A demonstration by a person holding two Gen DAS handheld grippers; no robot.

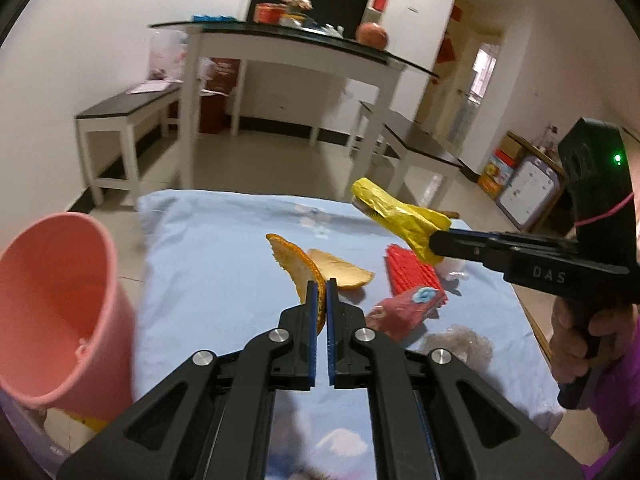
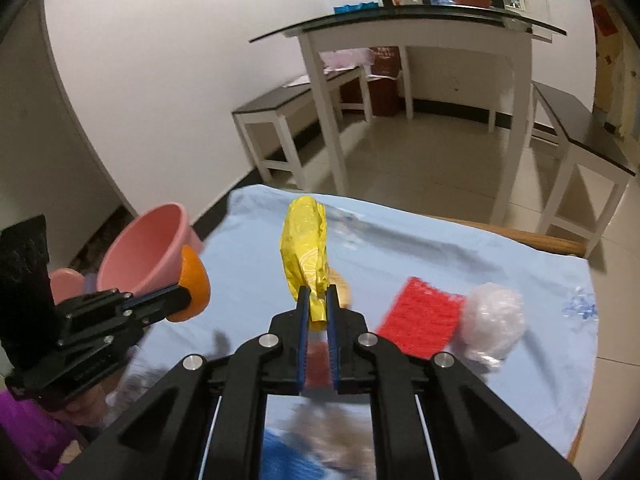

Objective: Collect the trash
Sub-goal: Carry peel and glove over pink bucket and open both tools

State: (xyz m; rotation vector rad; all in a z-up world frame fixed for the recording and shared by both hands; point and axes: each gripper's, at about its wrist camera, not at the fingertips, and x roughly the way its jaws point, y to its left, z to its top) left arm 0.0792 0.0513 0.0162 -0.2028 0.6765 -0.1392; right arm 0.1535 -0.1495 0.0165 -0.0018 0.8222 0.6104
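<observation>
My left gripper [image 1: 320, 285] is shut on a curved orange peel [image 1: 294, 266], lifted above the light blue cloth [image 1: 216, 264]. The right wrist view shows that same peel [image 2: 195, 290] beside the pink bucket [image 2: 148, 248]. My right gripper [image 2: 318, 293] is shut on a crumpled yellow wrapper [image 2: 306, 240], which sticks up off the cloth. From the left wrist view the right gripper [image 1: 434, 245] holds the yellow wrapper [image 1: 394, 210] at the right. The pink bucket [image 1: 52, 308] is tilted at the left edge.
A second peel [image 1: 344, 272], a red mesh sleeve [image 1: 412, 276], a red wrapper [image 1: 400, 314] and a clear plastic ball [image 2: 494, 320] lie on the cloth. A glass-topped white table [image 2: 420, 24] and benches [image 2: 280, 112] stand beyond. A person's hand [image 1: 572, 332] grips the right handle.
</observation>
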